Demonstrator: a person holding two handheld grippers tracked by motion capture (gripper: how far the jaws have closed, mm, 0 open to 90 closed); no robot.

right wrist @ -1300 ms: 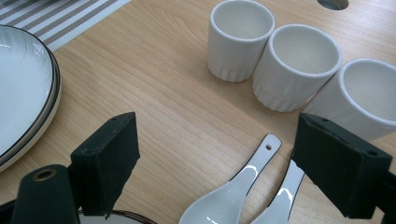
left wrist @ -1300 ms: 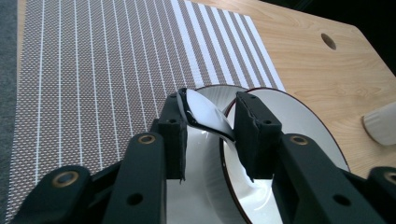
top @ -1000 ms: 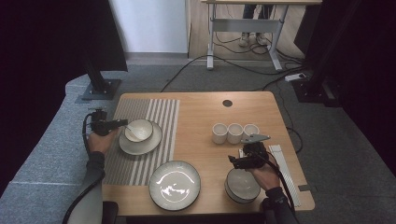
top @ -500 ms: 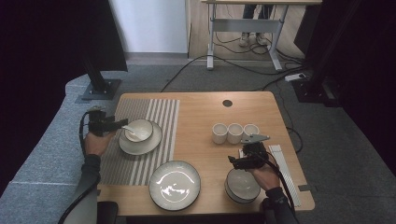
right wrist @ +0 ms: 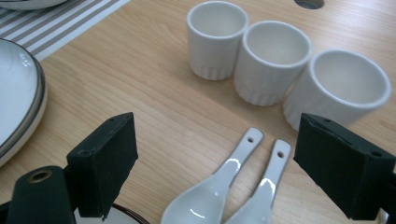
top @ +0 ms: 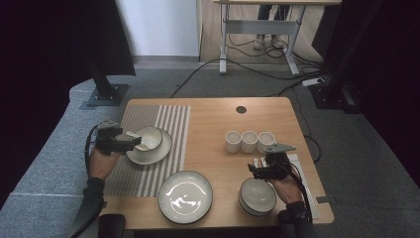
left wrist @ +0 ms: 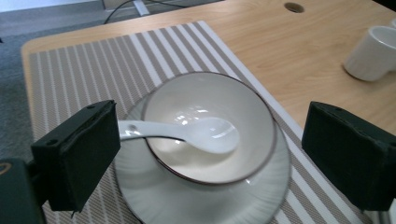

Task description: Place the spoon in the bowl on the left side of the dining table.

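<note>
Spoon (left wrist: 187, 134) lay in bowl (left wrist: 210, 128), handle toward nine o'clock. Left gripper (left wrist: 210, 154) gaped wide, empty; right gripper (right wrist: 219, 172) likewise. Best withdrawn slowly, without nudging handle.

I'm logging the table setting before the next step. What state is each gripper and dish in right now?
left gripper: open, jaws either side of the bowl.
right gripper: open, above two spoons.
bowl: upright on a plate, spoon inside.
spoon: lying in the bowl, handle over the rim.
two spoons: side by side on the table.
three cups: upright, empty, in a row.
second bowl: upright, empty.
</note>
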